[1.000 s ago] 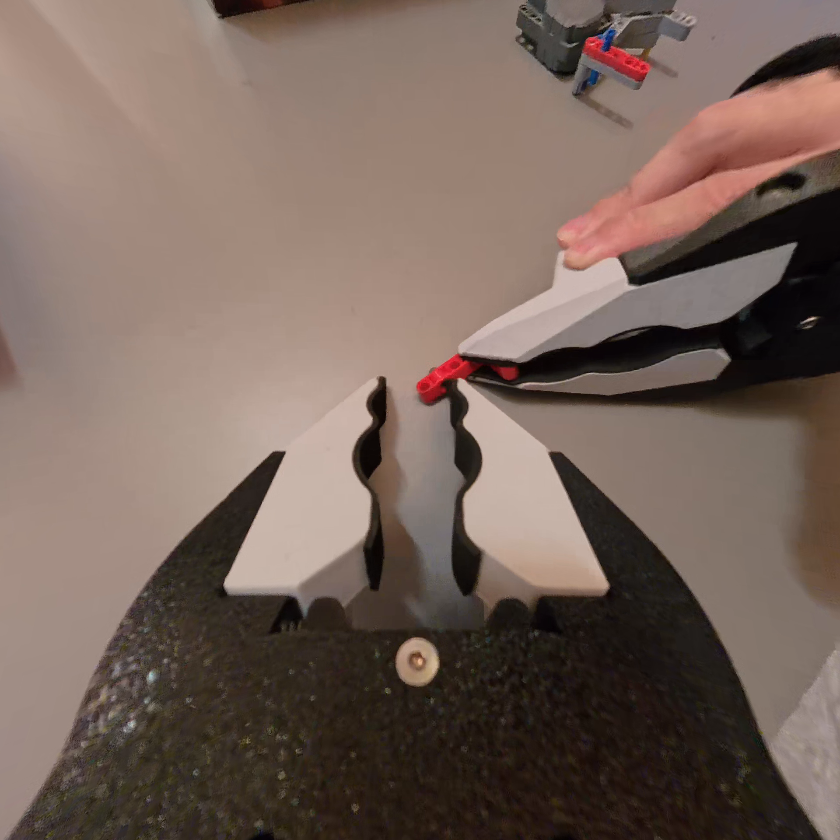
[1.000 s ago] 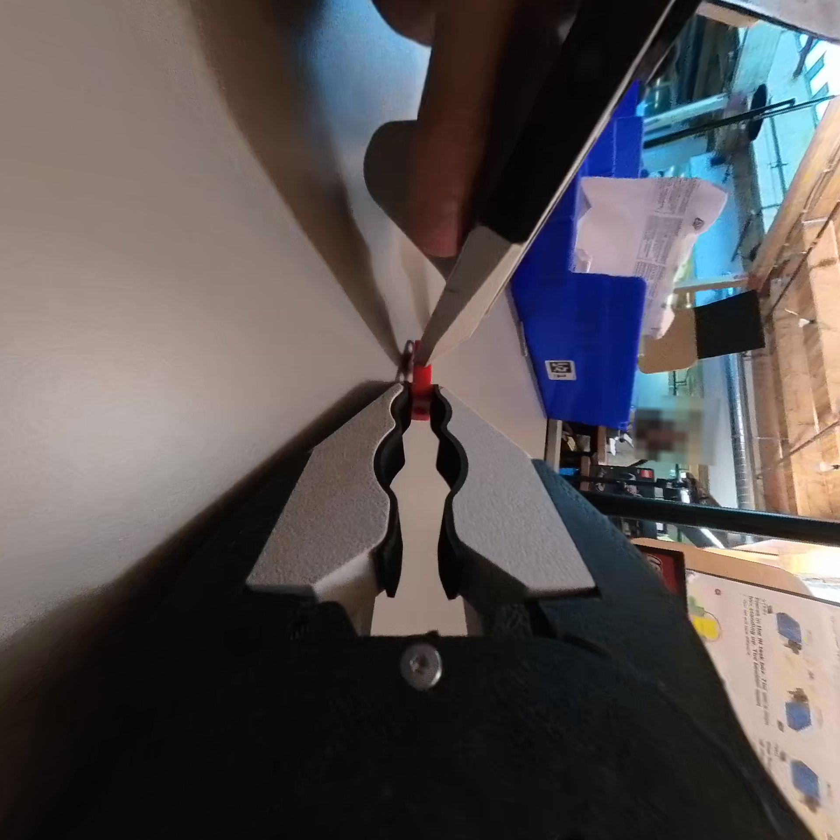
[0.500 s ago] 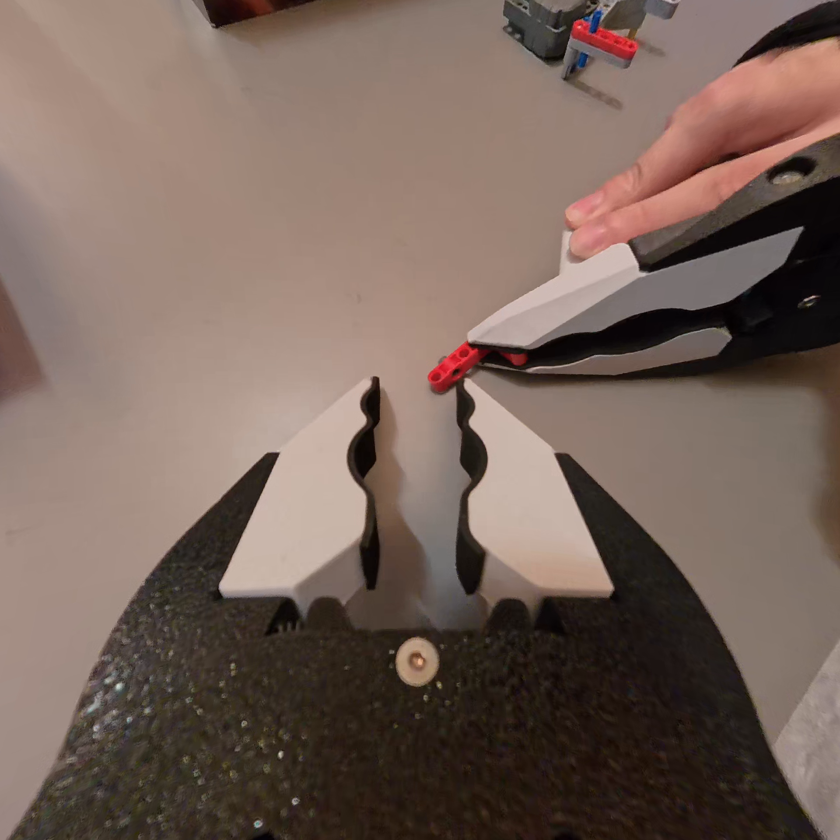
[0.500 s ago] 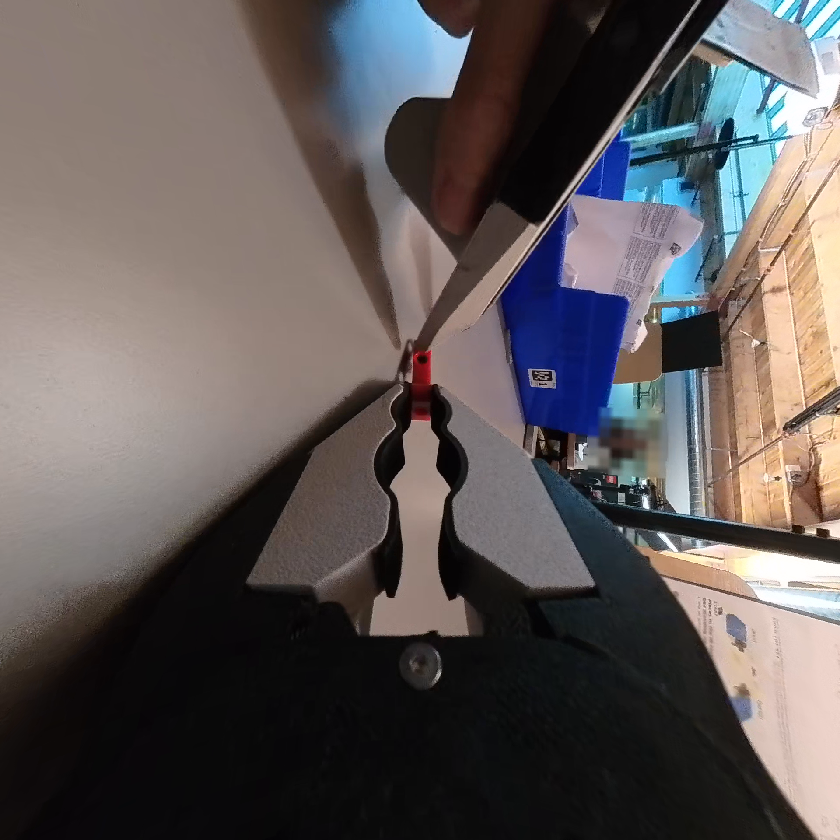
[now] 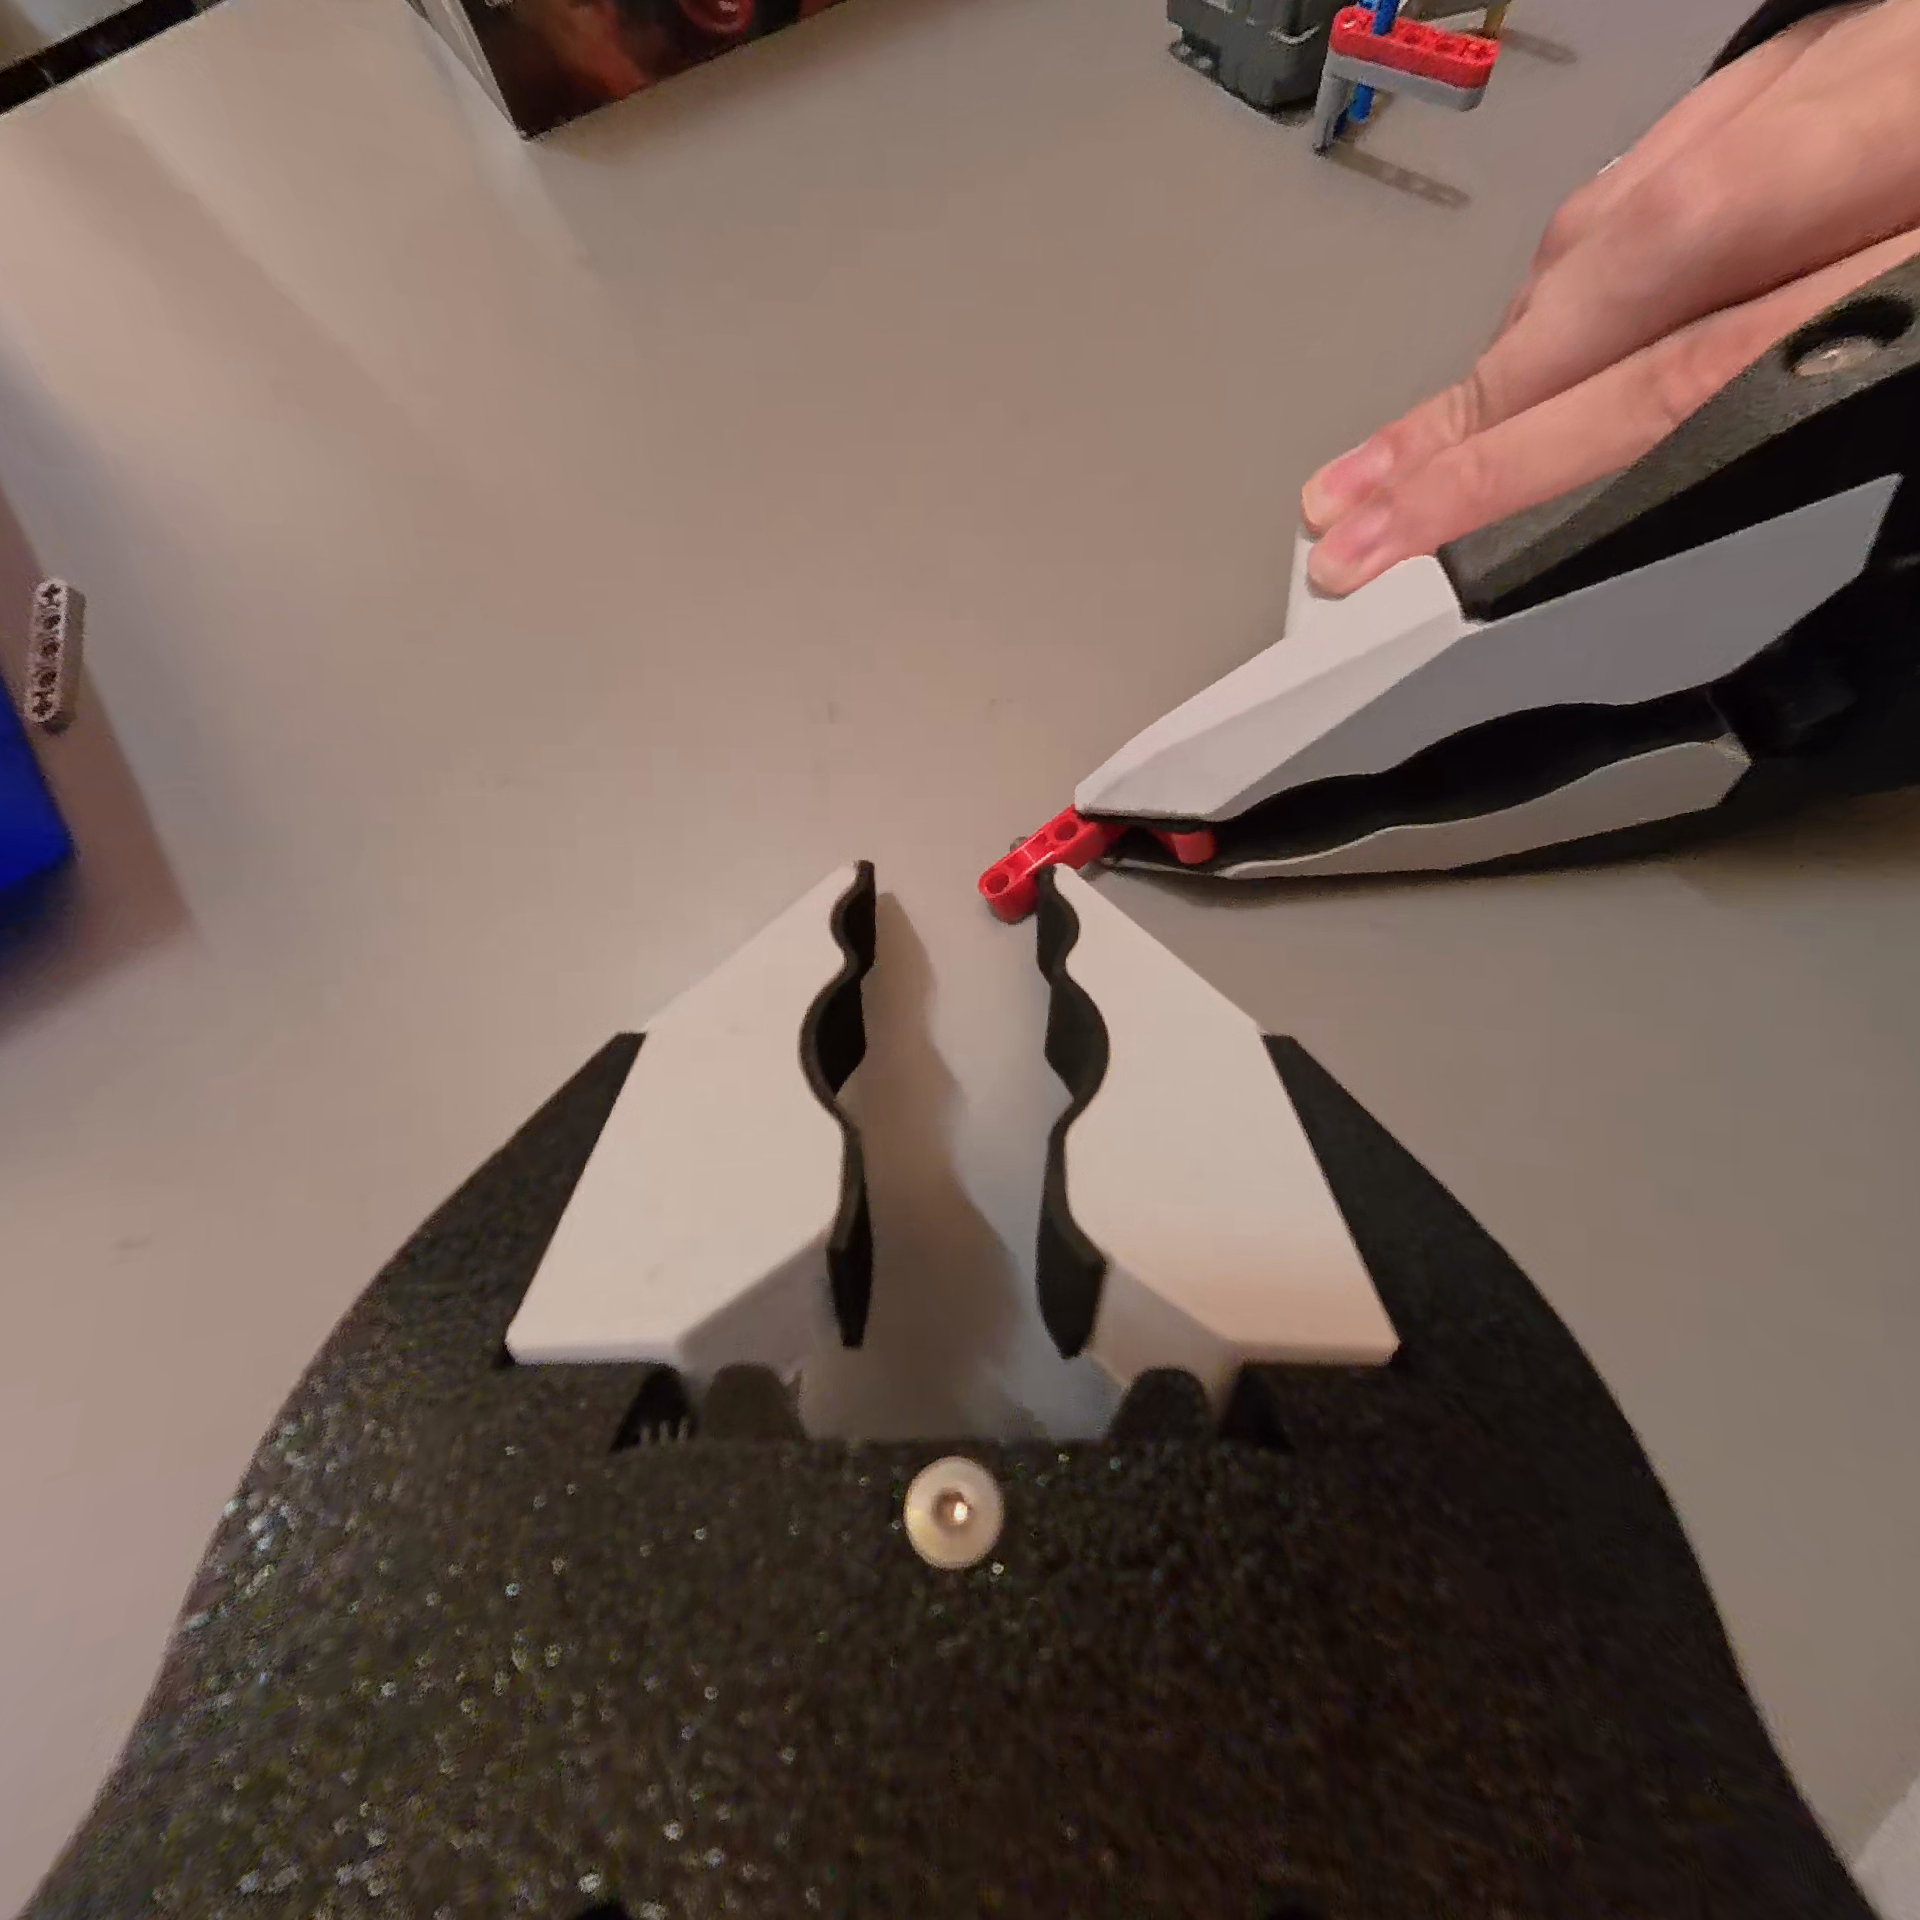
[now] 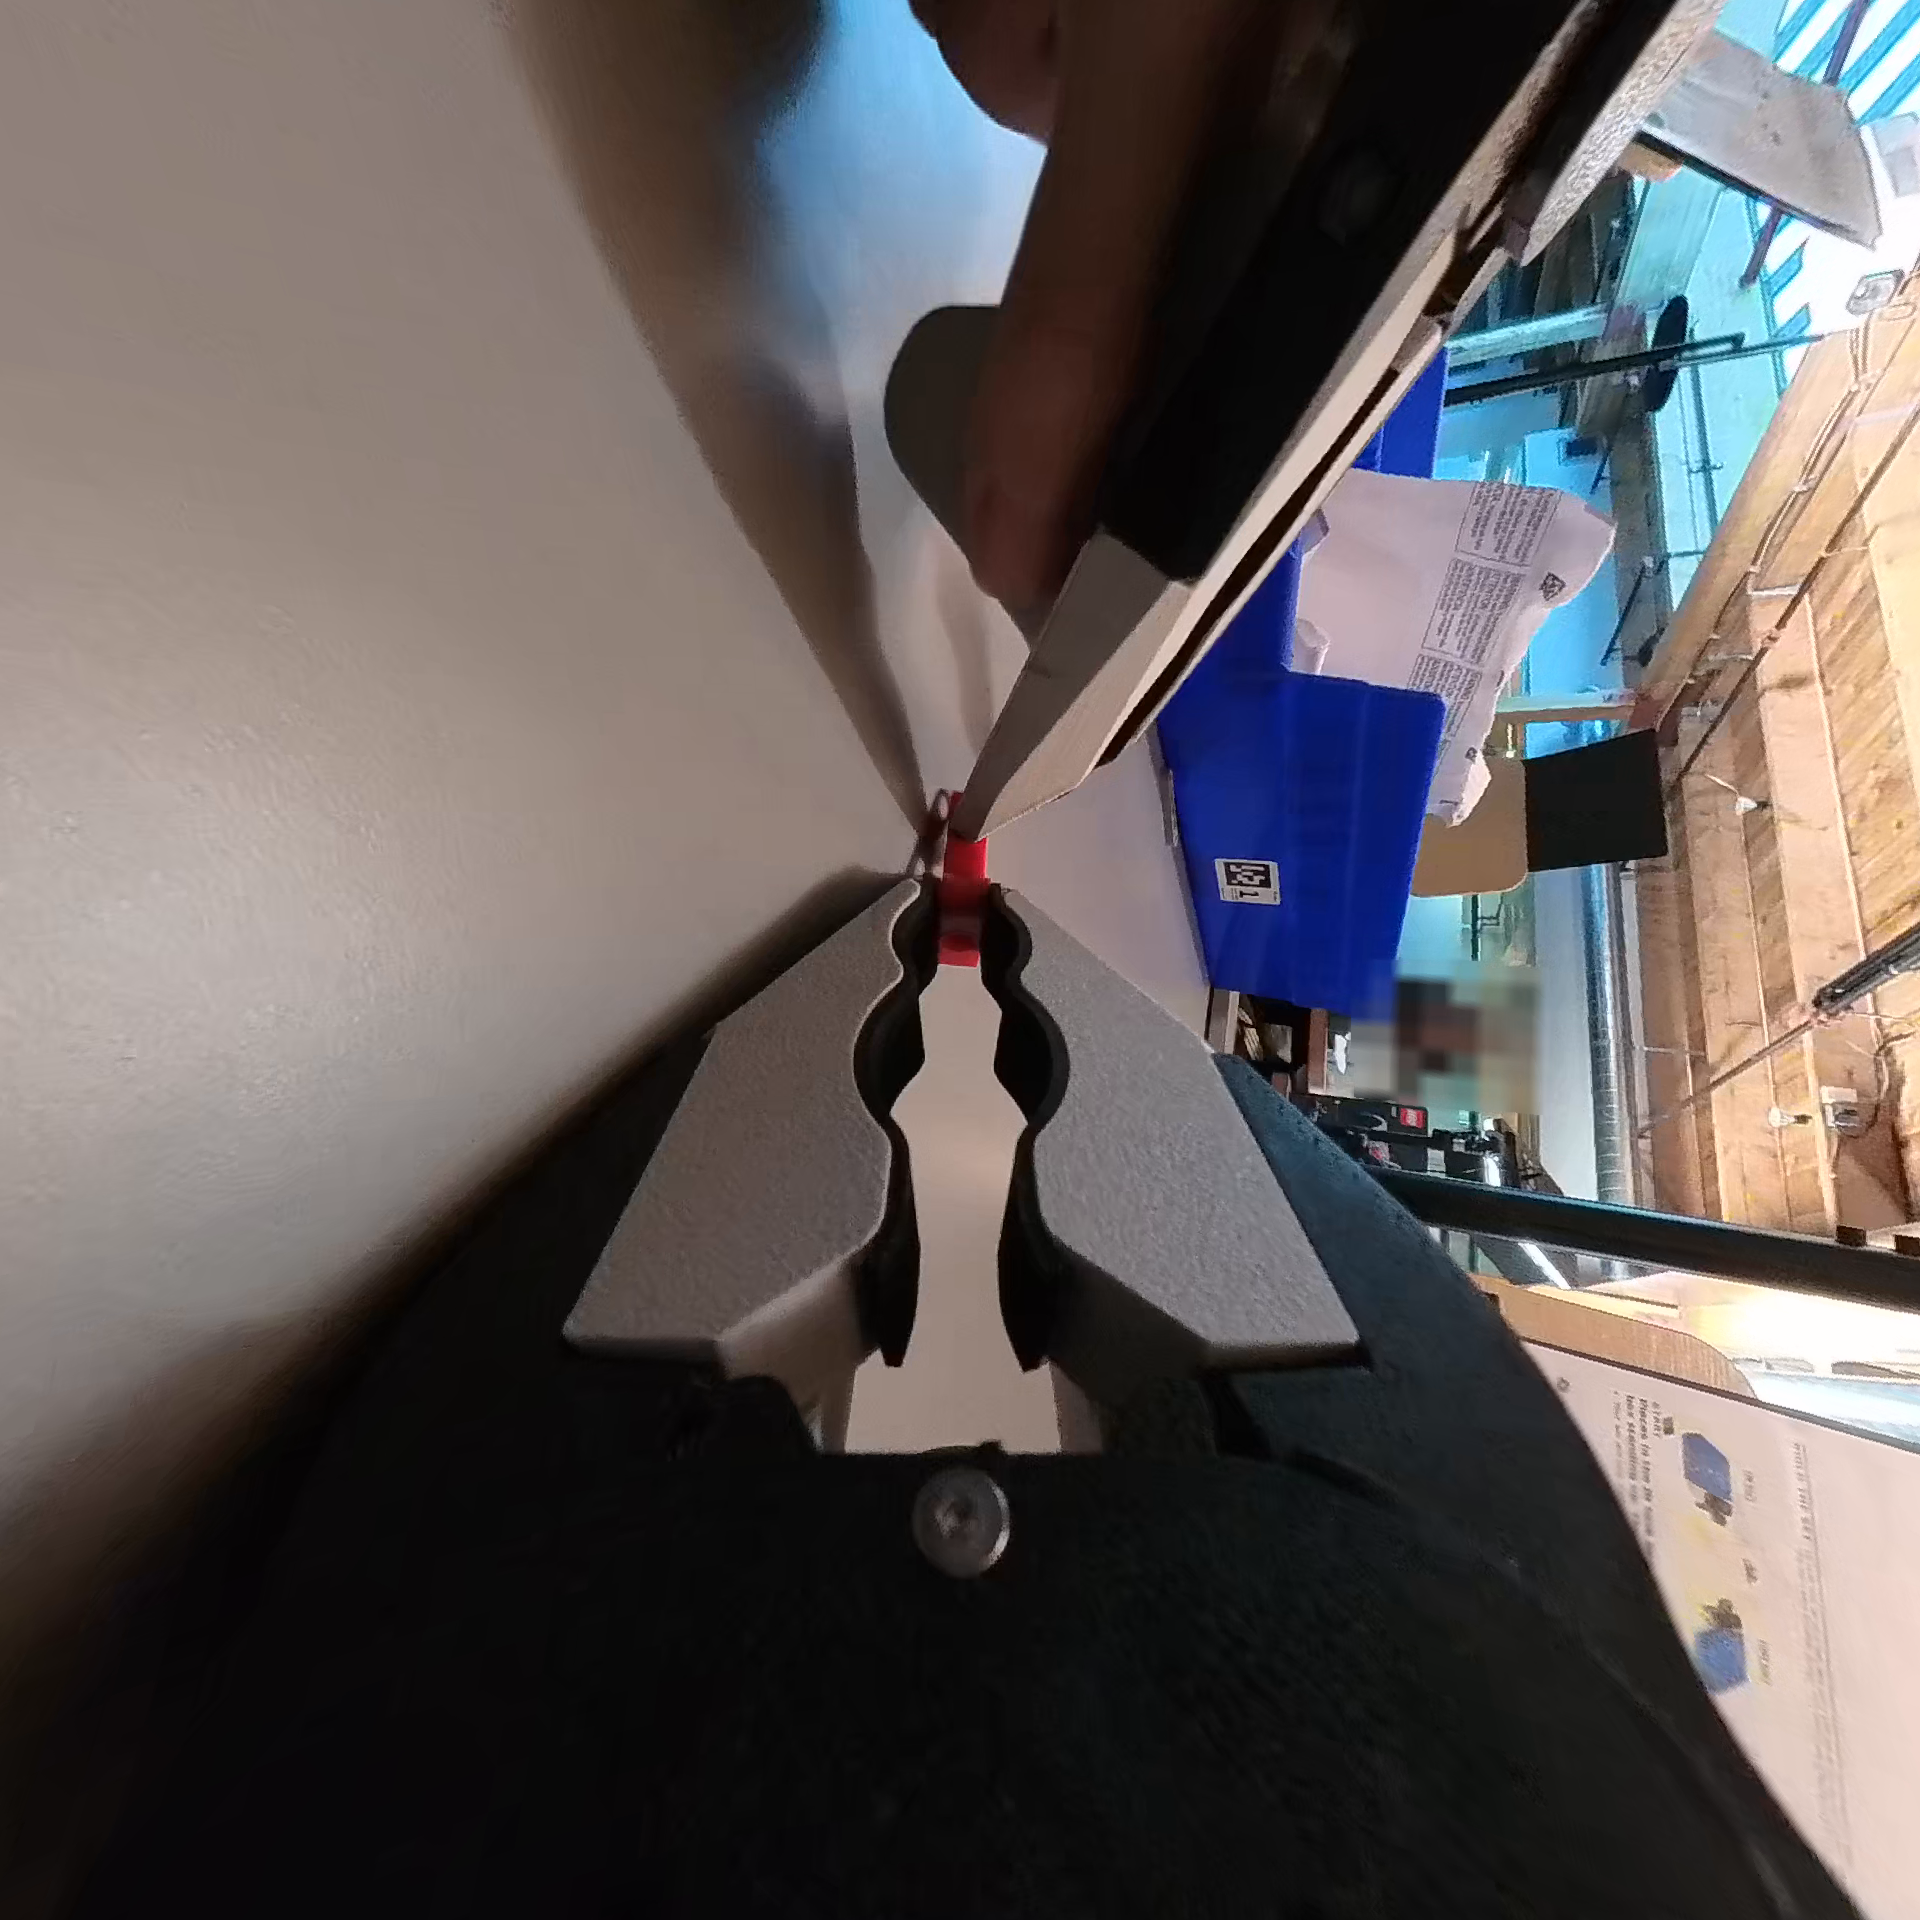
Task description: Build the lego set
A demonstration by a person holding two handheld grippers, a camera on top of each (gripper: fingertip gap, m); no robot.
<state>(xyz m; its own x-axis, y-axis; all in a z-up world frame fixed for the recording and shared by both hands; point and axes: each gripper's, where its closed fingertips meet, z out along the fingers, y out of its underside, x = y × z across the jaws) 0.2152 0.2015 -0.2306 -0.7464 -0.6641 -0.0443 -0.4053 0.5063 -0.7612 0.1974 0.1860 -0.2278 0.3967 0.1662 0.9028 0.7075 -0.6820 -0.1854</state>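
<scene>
Left tongs [image 5: 954,878] backed off red beam [image 5: 1039,864]

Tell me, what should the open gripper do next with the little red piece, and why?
Probably slide the left gripper slightly toward the red piece and close. Its jaws stand open and empty, with the piece's free end just beside one tip rather than between them. The right gripper already pinches the other end, low on the table.

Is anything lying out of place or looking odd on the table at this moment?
Only one small thing: a grey beam lies alone at the far left table edge, away from the half-built model. The right gripper lies on its side, shut on the red beam; nothing looks spilled or damaged.
</scene>
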